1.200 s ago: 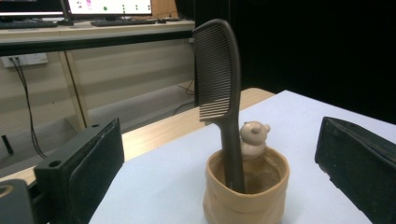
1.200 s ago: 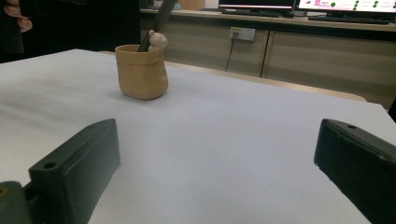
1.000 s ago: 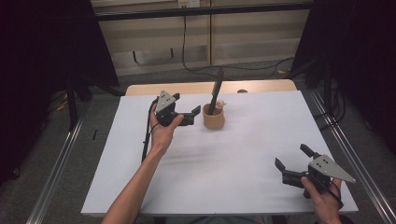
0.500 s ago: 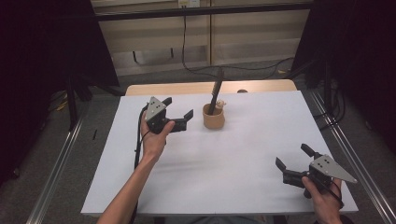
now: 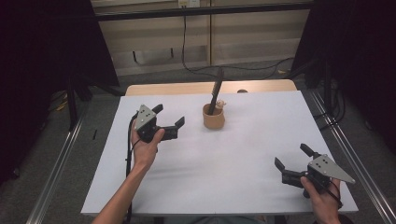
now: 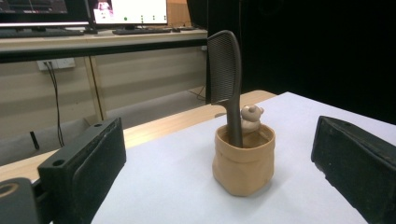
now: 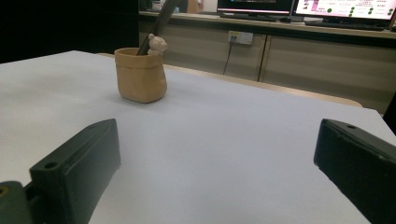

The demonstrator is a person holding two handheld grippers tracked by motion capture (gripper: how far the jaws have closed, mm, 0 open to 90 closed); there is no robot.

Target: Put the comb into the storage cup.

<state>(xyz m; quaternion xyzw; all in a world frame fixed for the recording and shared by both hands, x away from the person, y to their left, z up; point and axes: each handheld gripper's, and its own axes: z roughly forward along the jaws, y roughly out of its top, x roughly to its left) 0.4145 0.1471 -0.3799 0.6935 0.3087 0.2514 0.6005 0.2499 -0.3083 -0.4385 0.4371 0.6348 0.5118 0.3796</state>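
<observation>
The left gripper [image 5: 169,119] hangs just left of the tan pouch [image 5: 214,117], its jaws spread wide with nothing between them, pointing at the pouch but apart from it. The pouch stands upright near the far edge of the white table [image 5: 224,177], roughly midway across. A dark comb [image 5: 215,95] stands in it, handle down, leaning a little, with a small bear figure [image 5: 221,104] at the rim beside it.

From above the comb is a thin dark stick — the left gripper view shows its fine teeth [image 6: 219,70] and the bear [image 6: 251,119] tucked behind the handle. The right gripper view catches the bear [image 7: 157,45] above the pouch's rim [image 7: 140,74], with the comb cut off at the top of the view.

The right gripper [image 5: 293,163] sits well right of the pouch and nearer the person, close to the table's near right corner, jaws also wide apart and holding nothing. Between it and the pouch lies bare white surface; behind the pouch a strip of wooden tabletop [image 5: 187,87] shows at the far edge.
</observation>
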